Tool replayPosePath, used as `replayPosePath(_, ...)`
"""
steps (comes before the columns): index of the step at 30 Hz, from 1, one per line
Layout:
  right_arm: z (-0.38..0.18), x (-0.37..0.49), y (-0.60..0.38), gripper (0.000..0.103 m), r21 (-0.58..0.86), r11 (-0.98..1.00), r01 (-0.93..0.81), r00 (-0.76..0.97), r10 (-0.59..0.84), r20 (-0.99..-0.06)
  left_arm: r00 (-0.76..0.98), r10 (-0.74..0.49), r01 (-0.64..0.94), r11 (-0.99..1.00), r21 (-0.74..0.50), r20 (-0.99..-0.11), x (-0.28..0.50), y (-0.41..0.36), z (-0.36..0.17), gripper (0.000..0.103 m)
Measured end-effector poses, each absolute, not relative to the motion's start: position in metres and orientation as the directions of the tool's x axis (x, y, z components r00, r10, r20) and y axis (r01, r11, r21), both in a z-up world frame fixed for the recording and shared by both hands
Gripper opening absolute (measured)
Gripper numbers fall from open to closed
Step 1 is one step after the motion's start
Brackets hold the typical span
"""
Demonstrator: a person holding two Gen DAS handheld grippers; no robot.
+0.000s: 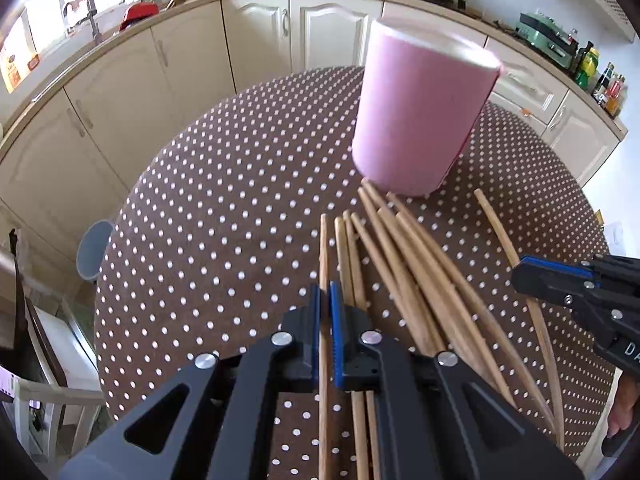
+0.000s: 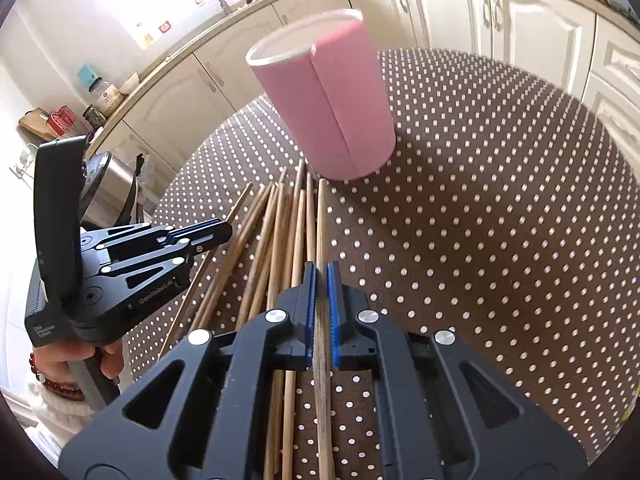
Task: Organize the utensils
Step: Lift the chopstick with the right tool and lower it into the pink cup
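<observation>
1. Both grippers are seen pointing down at a round table [image 1: 200,200] covered in a brown cloth with white dots.
2. By the left gripper [image 1: 324,292] a single wooden chopstick [image 1: 323,248] is clamped between the blue pads, the jaws being drawn in narrow around it; this stick lies at the left edge of the pile and runs on under the gripper body.
3. By the right gripper [image 2: 322,276] another chopstick [image 2: 320,224] is held in the same way, the jaws nearly closed on it; it is the rightmost stick in the right wrist view.
4. A loose bundle of chopsticks [image 1: 404,264] is spread on the cloth between the two grippers, fanned out with their far tips near the cup.
5. A pink cylindrical holder [image 1: 420,116] with a white rim is found standing on the table just beyond the far tips of the sticks; whether any tip touches its base cannot be told.
6. In the left wrist view the right gripper is seen at the right edge, over a stick [image 1: 504,236] lying apart from the bundle.
7. In the right wrist view the left gripper [image 2: 222,229] is seen at the left, carried by a hand [image 2: 80,360] with a beaded bracelet [image 2: 40,372] at the wrist.
8. Cream kitchen cabinets [image 1: 256,32] are seen behind the table.
</observation>
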State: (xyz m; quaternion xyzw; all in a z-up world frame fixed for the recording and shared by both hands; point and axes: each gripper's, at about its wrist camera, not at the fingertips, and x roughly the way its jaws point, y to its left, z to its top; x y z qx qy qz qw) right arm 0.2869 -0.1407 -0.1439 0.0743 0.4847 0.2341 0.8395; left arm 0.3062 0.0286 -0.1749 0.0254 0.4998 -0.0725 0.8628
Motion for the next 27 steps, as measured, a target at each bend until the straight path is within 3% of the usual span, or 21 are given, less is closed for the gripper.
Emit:
replayPosePath(15, -0.057, 0.267, -0.154, 0.006, 0.351, 0.841, -0.411, 0.548, 0.536, -0.642, 0.673, -0.267, 0.25, 0.96, -0.128, -0.69, 0.278, 0.01, -0.04, 0.005)
replayPosePath(27, 0.027, 0.262, -0.153, 0.006, 0.246, 0.85, -0.466, 0.69, 0.523, -0.5, 0.778, -0.31, 0.278, 0.95, -0.143, -0.546, 0.263, 0.007, 0.019, 0.005)
